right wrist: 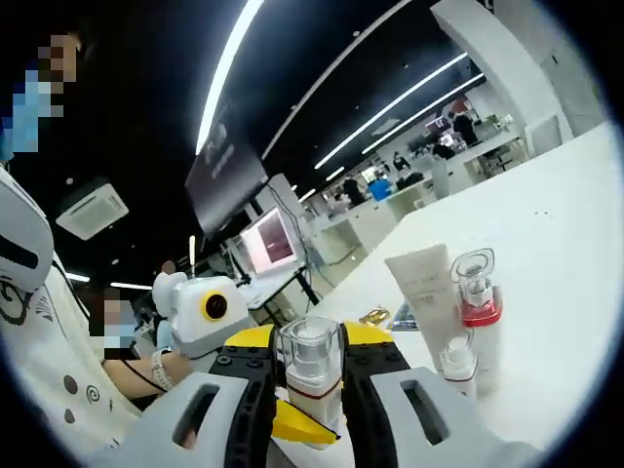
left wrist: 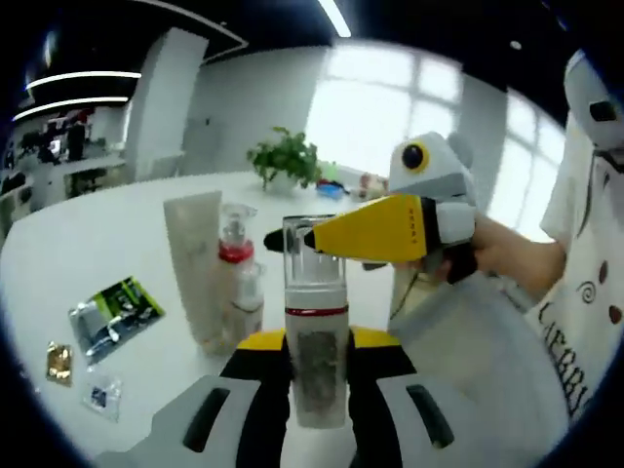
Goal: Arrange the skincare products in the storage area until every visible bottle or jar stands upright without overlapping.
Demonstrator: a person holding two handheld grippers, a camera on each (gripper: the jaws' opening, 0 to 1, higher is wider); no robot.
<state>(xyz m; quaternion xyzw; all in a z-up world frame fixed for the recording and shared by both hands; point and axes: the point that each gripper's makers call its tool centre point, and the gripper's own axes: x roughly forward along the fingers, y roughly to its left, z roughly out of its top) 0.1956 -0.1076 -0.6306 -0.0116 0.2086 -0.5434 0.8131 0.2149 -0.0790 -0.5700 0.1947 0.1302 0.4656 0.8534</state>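
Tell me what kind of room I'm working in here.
Probably an open-plan office: a large white table with a potted plant, big bright windows, strip ceiling lights and desks with monitors in the background.

A clear-capped pump bottle with a red band is seen between the yellow-and-black left claw. A cream tube and a red-collared bottle are seen on the white tabletop, beside black-and-green sachets.
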